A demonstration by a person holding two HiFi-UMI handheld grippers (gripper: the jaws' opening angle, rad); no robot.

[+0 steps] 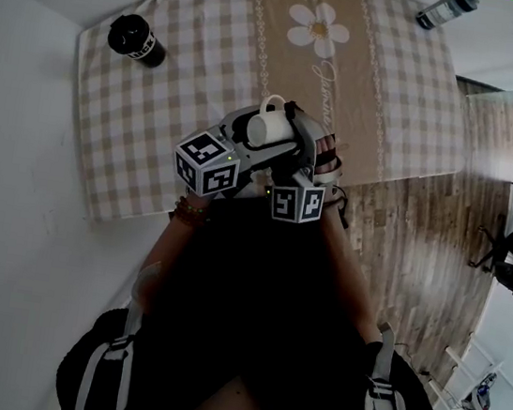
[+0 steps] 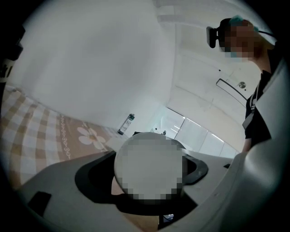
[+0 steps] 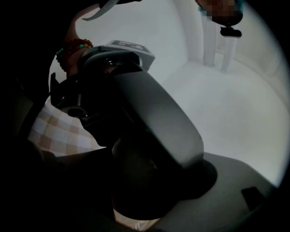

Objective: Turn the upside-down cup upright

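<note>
Currently cup sideways, frame centre; right tongs clamp body; left tongs spread wide around it, pads clear. Judged rigid, light, slick, breakable: grip across wall.

Cup lower half hidden

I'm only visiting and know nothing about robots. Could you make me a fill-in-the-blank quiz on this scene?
The cup held above the checked cloth is ____.
The container at the cloth's far left corner is ____.
The cloth's printed flower has a ____ centre.
The floor on the right is made of ____.
Missing words: white, black, yellow, wood.
</note>
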